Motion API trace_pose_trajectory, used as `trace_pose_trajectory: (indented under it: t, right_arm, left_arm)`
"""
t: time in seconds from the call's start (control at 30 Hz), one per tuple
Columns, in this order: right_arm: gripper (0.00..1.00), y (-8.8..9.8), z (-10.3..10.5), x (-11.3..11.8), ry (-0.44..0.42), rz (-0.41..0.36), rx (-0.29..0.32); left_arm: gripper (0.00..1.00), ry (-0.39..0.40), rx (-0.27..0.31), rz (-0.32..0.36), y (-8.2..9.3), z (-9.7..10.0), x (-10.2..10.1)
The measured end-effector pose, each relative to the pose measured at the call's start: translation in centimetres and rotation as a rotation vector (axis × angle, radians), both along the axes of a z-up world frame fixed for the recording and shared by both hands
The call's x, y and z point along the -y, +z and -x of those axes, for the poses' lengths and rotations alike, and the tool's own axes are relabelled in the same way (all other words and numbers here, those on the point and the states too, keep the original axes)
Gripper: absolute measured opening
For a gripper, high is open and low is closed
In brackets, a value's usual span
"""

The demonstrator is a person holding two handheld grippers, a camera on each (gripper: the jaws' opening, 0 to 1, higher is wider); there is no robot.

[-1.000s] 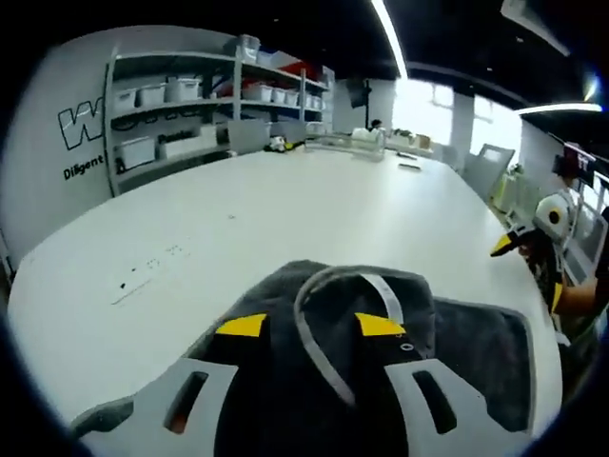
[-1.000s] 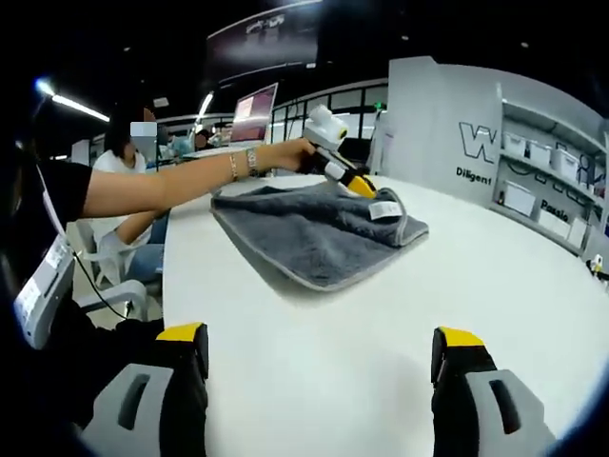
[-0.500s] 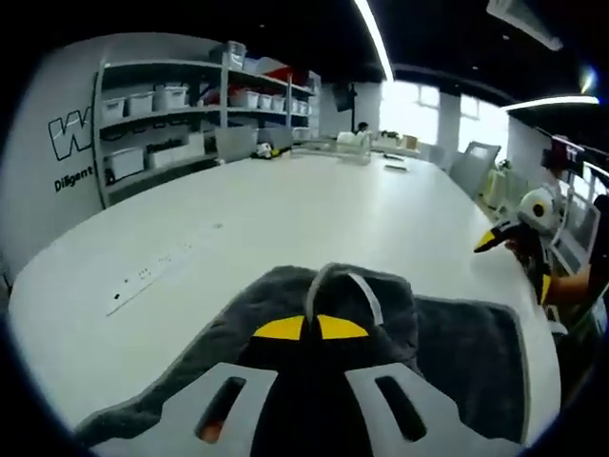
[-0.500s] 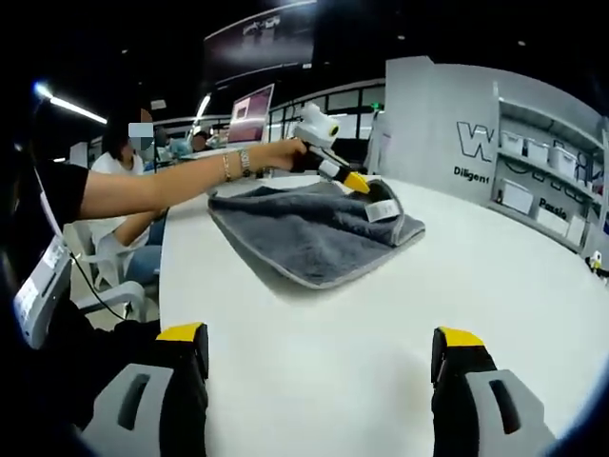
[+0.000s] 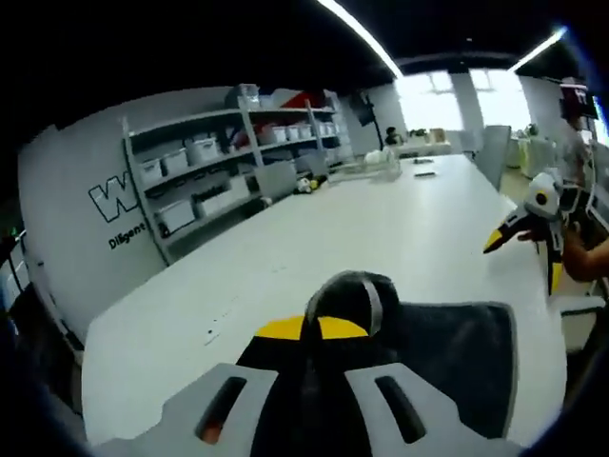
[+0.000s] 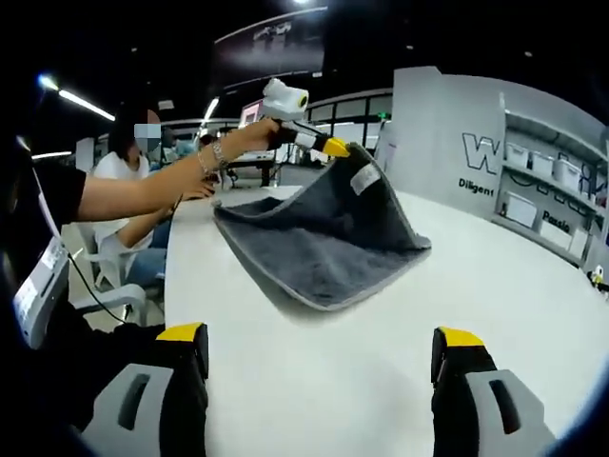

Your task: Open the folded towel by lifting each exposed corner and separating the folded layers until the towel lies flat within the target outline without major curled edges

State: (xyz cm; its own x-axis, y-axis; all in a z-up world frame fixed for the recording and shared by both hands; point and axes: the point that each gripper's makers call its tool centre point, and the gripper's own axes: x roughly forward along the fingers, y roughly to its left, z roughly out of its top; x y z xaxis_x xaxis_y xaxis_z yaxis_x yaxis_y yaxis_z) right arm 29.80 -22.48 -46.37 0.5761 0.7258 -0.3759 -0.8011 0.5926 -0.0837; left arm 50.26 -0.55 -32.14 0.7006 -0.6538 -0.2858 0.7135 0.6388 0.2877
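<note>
In the left gripper view the left gripper (image 5: 311,328) had its two yellow-tipped jaws pressed together on a raised corner of the grey towel (image 5: 447,367), a hump of cloth with a pale hem standing up at 12 o'clock from the tips, while the remaining towel spread toward 3 o'clock over the white table (image 5: 381,224). At 3 o'clock in that view the right gripper (image 5: 523,228) showed, its jaws spread and nothing between them, with a hand (image 5: 582,259) behind it. Shelving with white storage bins (image 5: 205,176) stood against the grey wall at 10 o'clock, beyond the table. In the right gripper view the right gripper (image 6: 319,347) rose from 6 o'clock with its jaws wide apart over bare table (image 6: 381,381), well apart from the towel (image 6: 324,243). The towel lay on the table near 12 o'clock of that view, its far corner lifted clear of the surface into a tent, the near edge flat on the tabletop and a white label showing near the peak. The left gripper (image 6: 328,146) pinched that lifted corner at 12 o'clock, held by a hand (image 6: 249,140) on an outstretched bare arm wearing a bracelet (image 6: 217,154). A seated person in a white top (image 6: 119,171) showed at 10 o'clock behind the arm
</note>
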Motion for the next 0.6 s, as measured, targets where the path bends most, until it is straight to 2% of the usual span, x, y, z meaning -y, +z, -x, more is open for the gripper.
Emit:
trace_pose_trajectory:
  t: [0.17,0.23,0.37,0.5,0.6]
  right_arm:
    - [0.99,0.0,-0.2,-0.4,0.007,-0.001,-0.001]
    - [0.99,0.0,-0.3,-0.6,0.010,0.003,-0.001]
    - [0.99,0.1,-0.3,-0.9,0.015,0.003,0.000]
    - [0.99,0.2,-0.5,-1.1,0.015,0.012,-0.001]
    - [0.99,0.2,-0.8,-1.3,0.020,0.015,-0.003]
  left_arm:
    - [0.02,0.098,0.032,0.016,1.6,2.2,-4.4]
    - [0.02,0.112,0.046,0.004,2.1,3.2,-6.1]
    - [0.02,0.205,0.118,-0.007,3.8,4.3,-9.9]
    - [0.02,0.295,0.196,0.018,6.3,6.2,-13.6]
    - [0.02,0.346,0.241,0.018,7.5,7.2,-15.4]
